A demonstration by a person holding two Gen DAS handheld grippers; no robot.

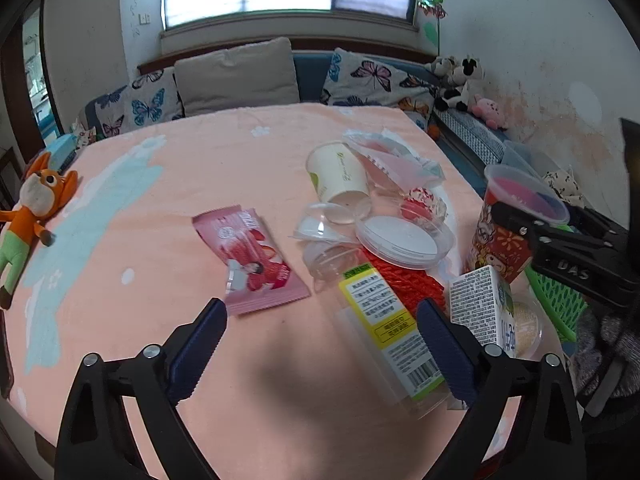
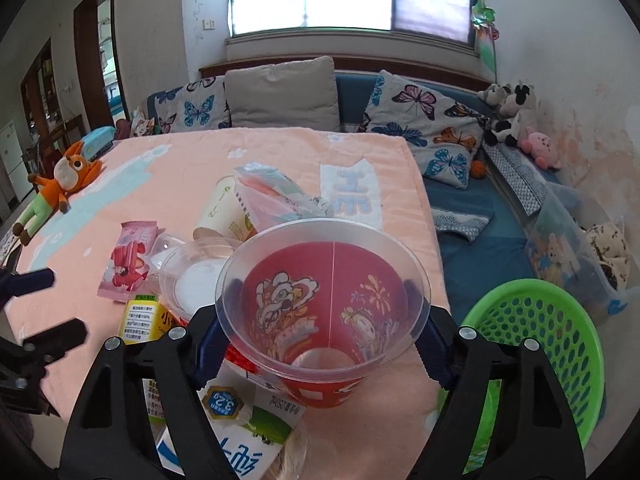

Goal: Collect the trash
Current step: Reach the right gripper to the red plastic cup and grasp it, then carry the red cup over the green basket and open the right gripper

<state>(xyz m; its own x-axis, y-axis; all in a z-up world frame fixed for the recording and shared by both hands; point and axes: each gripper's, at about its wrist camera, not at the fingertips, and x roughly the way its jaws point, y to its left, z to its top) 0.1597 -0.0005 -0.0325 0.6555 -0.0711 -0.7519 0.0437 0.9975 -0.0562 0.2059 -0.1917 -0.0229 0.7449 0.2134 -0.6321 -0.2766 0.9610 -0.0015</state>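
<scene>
Your right gripper [image 2: 322, 344] clamps the red printed cup [image 2: 324, 312] between its blue pads [image 2: 210, 348], one on each side of the cup below its clear rim. Just right of that cup sits the green mesh basket [image 2: 560, 344], past the table edge. Just left of the cup lie a clear lidded tub [image 2: 192, 276] and a milk carton [image 2: 240, 420]. Your left gripper [image 1: 322, 344] hangs wide apart above the peach tablecloth [image 1: 160, 220], gripping nothing. A clear plastic jar with a yellow label [image 1: 384, 328] lies against its right pad, left of the cup. Further left lies the pink snack wrapper [image 1: 252, 256]; behind the jar, a white paper cup [image 1: 340, 176] lies tipped.
</scene>
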